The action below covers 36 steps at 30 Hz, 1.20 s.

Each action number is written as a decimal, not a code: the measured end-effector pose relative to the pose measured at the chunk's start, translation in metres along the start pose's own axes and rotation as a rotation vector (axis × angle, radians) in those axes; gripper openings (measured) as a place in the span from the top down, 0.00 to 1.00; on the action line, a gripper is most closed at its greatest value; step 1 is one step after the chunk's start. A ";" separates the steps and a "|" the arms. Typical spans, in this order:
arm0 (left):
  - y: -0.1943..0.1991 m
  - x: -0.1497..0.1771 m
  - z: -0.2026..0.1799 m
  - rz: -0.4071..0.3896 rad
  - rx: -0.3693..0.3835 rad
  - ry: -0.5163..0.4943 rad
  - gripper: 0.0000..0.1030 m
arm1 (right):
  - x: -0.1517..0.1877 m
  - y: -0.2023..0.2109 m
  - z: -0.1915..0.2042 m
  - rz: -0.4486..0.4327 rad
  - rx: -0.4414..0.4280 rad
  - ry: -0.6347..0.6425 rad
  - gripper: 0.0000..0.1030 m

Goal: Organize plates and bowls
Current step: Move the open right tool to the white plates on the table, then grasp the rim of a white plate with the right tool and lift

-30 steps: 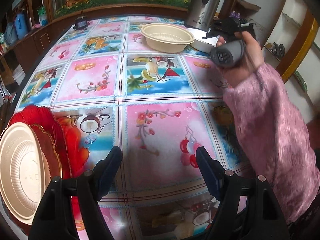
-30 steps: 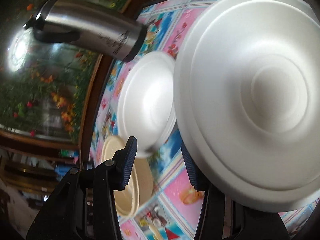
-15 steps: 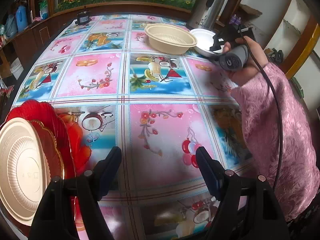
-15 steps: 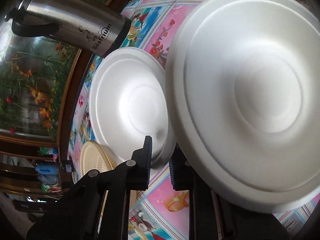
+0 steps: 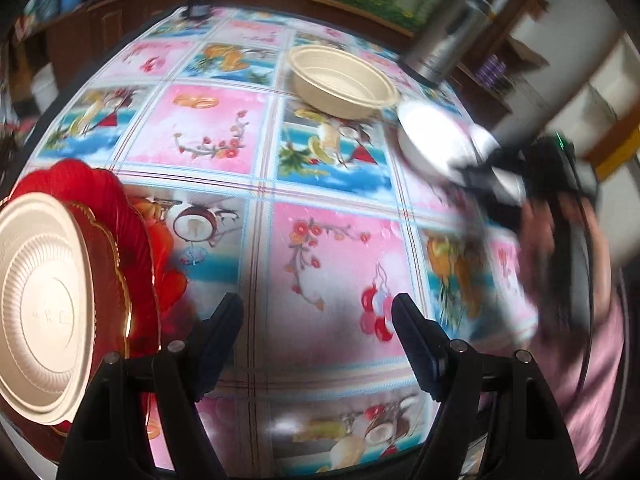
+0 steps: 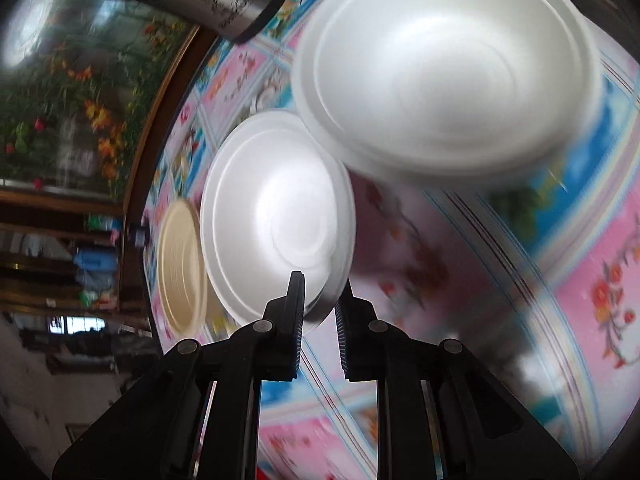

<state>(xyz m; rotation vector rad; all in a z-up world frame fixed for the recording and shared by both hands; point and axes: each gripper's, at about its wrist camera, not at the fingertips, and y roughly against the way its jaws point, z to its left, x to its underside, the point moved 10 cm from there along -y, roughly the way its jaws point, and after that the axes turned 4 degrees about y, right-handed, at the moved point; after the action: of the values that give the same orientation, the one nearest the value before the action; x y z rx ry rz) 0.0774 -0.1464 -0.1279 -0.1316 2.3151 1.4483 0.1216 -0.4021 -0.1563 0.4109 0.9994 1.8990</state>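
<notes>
Right tongs (image 6: 320, 308): closed narrowly on the rim of a small white foam bowl (image 6: 276, 216), which is held tilted above the floral-patterned counter (image 6: 580, 280), beside a larger white foam bowl (image 6: 444, 76) and a beige ribbed plastic bowl (image 6: 180, 272). Left tongs (image 5: 318, 316): spread wide, nothing held, above the counter; a beige ribbed plastic plate (image 5: 40, 304) is stacked on red scalloped plates (image 5: 120, 216) at the left edge.
</notes>
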 end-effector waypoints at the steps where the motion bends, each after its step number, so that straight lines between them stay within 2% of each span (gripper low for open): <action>1: -0.001 -0.005 0.001 -0.001 0.004 0.027 0.25 | 0.013 0.005 -0.004 0.029 -0.008 0.030 0.86; 3: -0.003 -0.017 -0.002 -0.008 0.006 0.063 0.24 | 0.031 0.009 -0.008 0.088 -0.037 0.057 0.86; 4: -0.006 -0.023 -0.004 -0.011 -0.004 0.069 0.23 | 0.044 0.010 -0.010 0.146 -0.064 0.078 0.86; 6: -0.018 -0.040 -0.008 -0.005 -0.039 0.090 0.23 | 0.054 0.013 -0.011 0.190 -0.077 0.115 0.85; 8: -0.029 -0.049 -0.010 0.015 -0.048 0.110 0.23 | 0.049 0.022 -0.014 0.157 -0.048 0.184 0.79; 10: -0.042 -0.060 -0.010 0.032 -0.070 0.137 0.23 | 0.037 0.035 -0.016 0.103 -0.048 0.217 0.64; 12: -0.051 -0.069 -0.009 0.032 -0.097 0.166 0.23 | 0.026 0.040 -0.016 0.074 -0.049 0.237 0.52; 15: -0.062 -0.074 -0.015 0.055 -0.090 0.186 0.23 | 0.017 0.037 -0.010 0.067 -0.059 0.290 0.51; 23: -0.078 -0.076 -0.031 0.088 -0.128 0.177 0.23 | 0.019 0.028 0.001 0.088 -0.053 0.377 0.51; 29: -0.087 -0.067 -0.051 0.159 -0.048 0.204 0.23 | 0.012 0.025 -0.004 0.097 -0.023 0.381 0.51; 36: -0.089 -0.064 -0.063 0.167 -0.040 0.196 0.25 | 0.009 0.020 -0.008 0.111 -0.025 0.370 0.53</action>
<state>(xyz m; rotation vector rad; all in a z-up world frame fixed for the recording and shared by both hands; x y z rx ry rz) 0.1431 -0.2511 -0.1541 -0.0965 2.5062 1.6286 0.1004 -0.4031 -0.1467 0.1009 1.2105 2.1334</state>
